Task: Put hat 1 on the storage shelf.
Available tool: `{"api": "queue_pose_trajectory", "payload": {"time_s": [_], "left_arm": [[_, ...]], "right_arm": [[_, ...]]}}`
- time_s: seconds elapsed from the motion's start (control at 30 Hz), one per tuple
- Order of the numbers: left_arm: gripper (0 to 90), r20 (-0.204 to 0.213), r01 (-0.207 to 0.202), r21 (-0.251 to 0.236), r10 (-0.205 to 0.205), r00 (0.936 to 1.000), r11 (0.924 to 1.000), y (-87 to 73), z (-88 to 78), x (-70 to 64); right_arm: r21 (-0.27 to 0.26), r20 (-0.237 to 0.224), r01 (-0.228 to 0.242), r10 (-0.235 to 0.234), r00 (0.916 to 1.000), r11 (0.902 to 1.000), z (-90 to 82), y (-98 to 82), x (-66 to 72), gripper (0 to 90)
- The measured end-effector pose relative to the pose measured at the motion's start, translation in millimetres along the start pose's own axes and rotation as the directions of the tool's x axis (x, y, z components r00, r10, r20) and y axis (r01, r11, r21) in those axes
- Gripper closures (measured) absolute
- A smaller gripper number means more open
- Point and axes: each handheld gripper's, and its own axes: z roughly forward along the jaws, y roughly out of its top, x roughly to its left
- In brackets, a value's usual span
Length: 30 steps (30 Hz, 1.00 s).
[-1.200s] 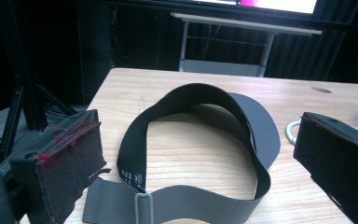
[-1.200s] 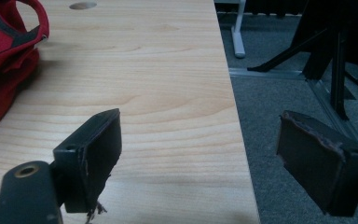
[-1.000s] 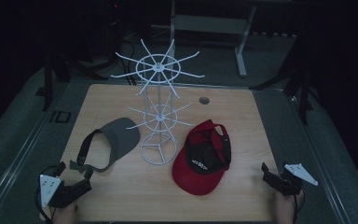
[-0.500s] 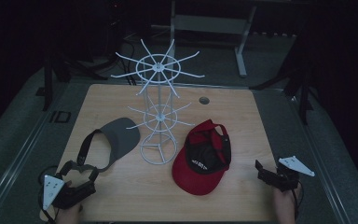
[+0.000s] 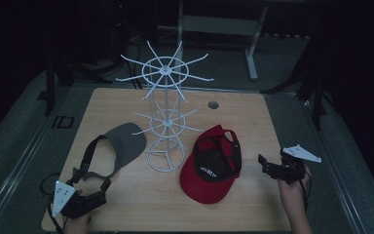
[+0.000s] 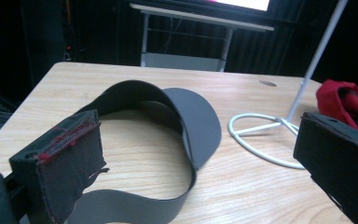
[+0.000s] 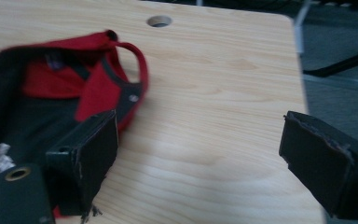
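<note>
A grey visor [image 5: 121, 145] lies on the wooden table [image 5: 253, 122], left of a white wire rack [image 5: 165, 122]. Its strap loops toward my left gripper [image 5: 93, 179], which stands open just behind that loop. In the left gripper view the visor [image 6: 191, 121] sits between and beyond the jaws of the left gripper [image 6: 200, 140]. A red cap [image 5: 214, 163] lies upside down to the right of the rack. My right gripper [image 5: 267, 166] is open, a short way right of the cap. In the right gripper view the red cap [image 7: 74, 84] lies behind the left jaw of the right gripper [image 7: 200, 144].
The rack's round base [image 6: 261, 135] rests between visor and cap, and its spokes spread over the table's middle. A cable hole [image 5: 213, 105] is near the far edge. Dark floor and metal stands surround the table.
My right gripper has moved forward and left, closer to the red cap. My left gripper has shifted a little right, toward the visor's strap loop. The visor and cap have not moved.
</note>
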Motion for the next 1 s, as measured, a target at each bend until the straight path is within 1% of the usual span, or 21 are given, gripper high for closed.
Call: {"api": "queue_pose_trajectory", "payload": {"time_s": [0.03,0.1,0.13,0.17,0.2,0.27,0.3,0.33,0.37,0.4,0.5,0.6,0.67,0.77,0.87,0.93,1.0], "left_arm": [[1.7,0.010,0.002,-0.003,-0.002,0.9999,1.0000,0.0,0.7,-1.8],[1.7,0.022,-0.002,0.003,0.001,0.9998,1.0000,-0.2,2.2,-3.6],[1.7,0.025,-0.010,0.010,0.009,0.9996,0.9999,-0.3,2.8,-4.3],[1.7,0.030,-0.017,0.014,0.016,0.9994,0.9998,-0.4,3.3,-5.0],[1.7,0.034,-0.017,0.016,0.016,0.9993,0.9997,-0.5,3.5,-5.4],[1.7,0.036,-0.018,0.016,0.017,0.9992,0.9997,-0.5,3.6,-5.4],[1.7,0.038,-0.017,0.015,0.016,0.9991,0.9997,-0.4,3.6,-5.3],[1.7,0.039,-0.017,0.014,0.017,0.9991,0.9998,-0.3,3.4,-5.0],[1.7,0.039,-0.016,0.013,0.015,0.9991,0.9998,-0.1,3.2,-4.7],[1.7,0.039,-0.014,0.013,0.013,0.9991,0.9998,-0.1,3.0,-4.5],[1.7,0.039,-0.012,0.019,0.012,0.9992,0.9997,-0.4,3.3,-3.9],[1.7,0.036,-0.014,0.023,0.014,0.9993,0.9996,-0.5,3.5,-3.8],[1.7,0.037,-0.016,0.025,0.016,0.9992,0.9995,-0.6,3.6,-3.9],[1.7,0.041,-0.015,0.023,0.014,0.9991,0.9996,-0.2,3.3,-4.5],[1.7,0.043,-0.018,0.021,0.017,0.9990,0.9996,0.2,2.7,-4.8],[1.7,0.042,-0.016,0.022,0.015,0.9990,0.9996,0.3,2.6,-4.9],[1.7,0.044,-0.015,0.023,0.014,0.9990,0.9996,0.2,2.4,-5.1]], "right_arm": [[0.009,-0.015,-0.003,0.003,0.9999,1.0000,2.4,2.9,1.4,11.3],[0.004,-0.030,-0.003,0.003,0.9995,1.0000,5.9,7.9,5.2,11.0],[0.006,-0.041,0.006,-0.005,0.9991,1.0000,8.2,10.3,7.7,11.0],[0.011,-0.042,0.017,-0.017,0.9990,0.9998,11.1,12.6,10.2,11.1],[0.019,-0.070,0.027,-0.026,0.9972,0.9995,15.0,15.3,13.4,11.1],[0.024,-0.082,0.044,-0.042,0.9957,0.9987,20.4,18.5,18.9,11.4],[0.030,-0.102,0.061,-0.057,0.9931,0.9977,24.4,20.7,22.9,13.3],[0.030,-0.107,0.066,-0.063,0.9923,0.9974,27.7,22.2,26.2,13.4],[0.031,-0.117,0.069,-0.065,0.9910,0.9971,30.5,23.3,28.2,14.1],[0.039,-0.138,0.071,-0.065,0.9883,0.9967,35.6,24.8,31.0,14.4],[0.053,-0.151,0.066,-0.057,0.9869,0.9964,46.6,26.1,37.5,16.5],[0.077,-0.150,0.061,-0.049,0.9874,0.9951,59.3,24.2,45.5,16.2],[0.102,-0.149,0.045,-0.030,0.9884,0.9937,69.4,20.3,51.3,13.8],[0.133,-0.135,0.039,-0.021,0.9907,0.9904,80.4,14.0,58.0,12.9],[0.161,-0.109,0.031,-0.014,0.9939,0.9865,89.3,7.6,63.2,12.4],[0.175,-0.096,0.032,-0.015,0.9953,0.9840,93.7,3.4,66.1,11.4],[0.190,-0.083,0.049,-0.033,0.9960,0.9806,97.2,-1.2,70.1,11.3]]}}
